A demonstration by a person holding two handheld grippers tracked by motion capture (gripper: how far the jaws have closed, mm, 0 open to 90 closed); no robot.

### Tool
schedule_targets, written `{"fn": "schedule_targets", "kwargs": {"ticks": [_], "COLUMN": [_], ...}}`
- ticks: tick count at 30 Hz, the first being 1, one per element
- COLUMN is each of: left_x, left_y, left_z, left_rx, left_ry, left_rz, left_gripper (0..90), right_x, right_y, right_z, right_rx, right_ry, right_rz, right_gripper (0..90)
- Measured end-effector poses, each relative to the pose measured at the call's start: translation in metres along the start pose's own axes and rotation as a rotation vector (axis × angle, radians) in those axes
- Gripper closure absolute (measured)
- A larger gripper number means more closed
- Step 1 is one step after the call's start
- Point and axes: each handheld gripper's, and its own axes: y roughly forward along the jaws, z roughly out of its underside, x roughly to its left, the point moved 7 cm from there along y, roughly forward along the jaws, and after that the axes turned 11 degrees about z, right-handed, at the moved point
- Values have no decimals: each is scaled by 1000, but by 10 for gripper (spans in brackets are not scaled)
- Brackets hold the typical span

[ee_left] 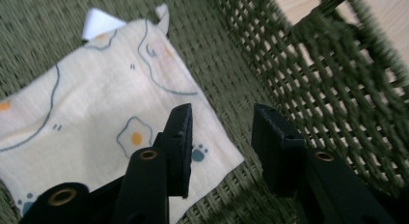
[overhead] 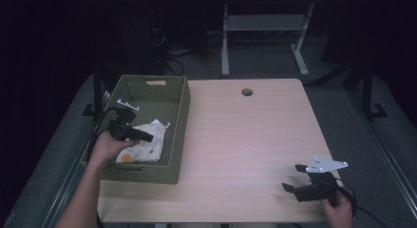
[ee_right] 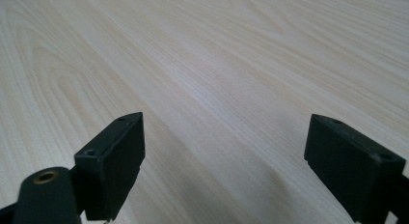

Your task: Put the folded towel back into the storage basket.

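The left claw (ee_left: 219,137) hangs inside the green woven basket (overhead: 179,98), jaws narrowly parted and holding nothing, the egg-print cloth (ee_left: 111,113) lying flat just under and ahead of it, likely for picking, while the right claw (ee_right: 224,151) rests wide apart over bare worktop (ee_right: 217,50).

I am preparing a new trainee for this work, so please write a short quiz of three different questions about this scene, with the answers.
1. True or false: the patterned cloth lies inside the green woven basket.
2. Which gripper is over the bare table? A) left gripper B) right gripper
3. Fill in: the left gripper's jaws are ____, with nothing between them.

Key: 1 true; 2 B; 3 open.
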Motion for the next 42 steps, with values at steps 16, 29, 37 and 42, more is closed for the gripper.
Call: {"fn": "schedule_targets", "kwargs": {"ticks": [16,29,37,42], "left_x": [-33,-45,-58,-66], "left_y": [-13,-14,-18,-18], "left_z": [-5,-7,-12,-14], "left_rx": [-97,-139,-153,-167], "left_ry": [58,64,99,104], "left_rz": [17,37,48,67], "left_gripper": [475,451,445,442], "right_x": [0,0,-1,-1], "right_y": [-2,-2,-4,-5], "right_z": [2,3,3,2], "right_rx": [5,7,2,-3], "right_ry": [2,3,4,1], "right_rz": [16,17,24,26], "right_gripper": [138,138,138,138]}}
